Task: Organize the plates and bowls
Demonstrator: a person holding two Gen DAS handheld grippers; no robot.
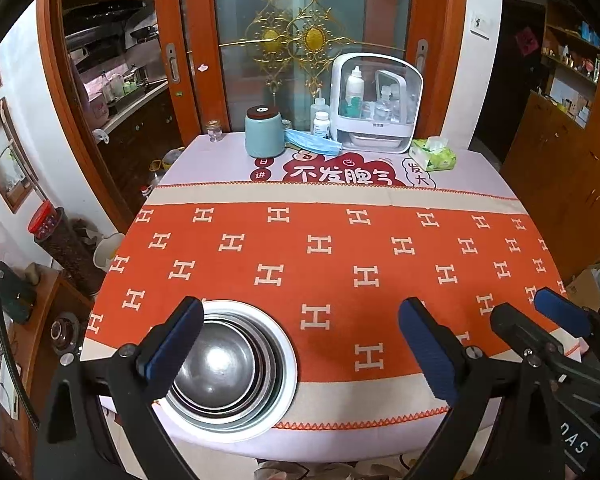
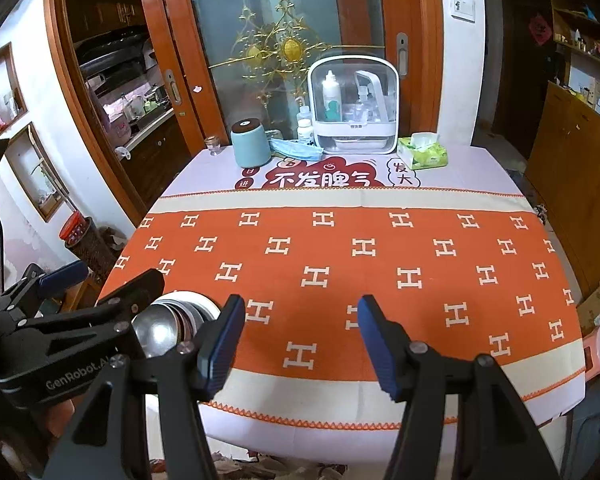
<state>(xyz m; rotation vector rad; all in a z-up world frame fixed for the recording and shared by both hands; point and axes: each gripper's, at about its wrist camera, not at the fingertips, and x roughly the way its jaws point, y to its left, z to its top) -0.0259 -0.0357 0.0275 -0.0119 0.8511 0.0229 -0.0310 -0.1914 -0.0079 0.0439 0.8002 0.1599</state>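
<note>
Orange cloth [image 2: 340,272] mostly bare, nested bowls [image 1: 224,368] near-left, clutter along far edge [image 1: 340,128]

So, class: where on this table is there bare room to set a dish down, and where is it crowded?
Free: the orange cloth from the nested bowls rightward to the table edge. Crowded: the far edge, where jar, mask, white organiser and tissue pack line up.
</note>
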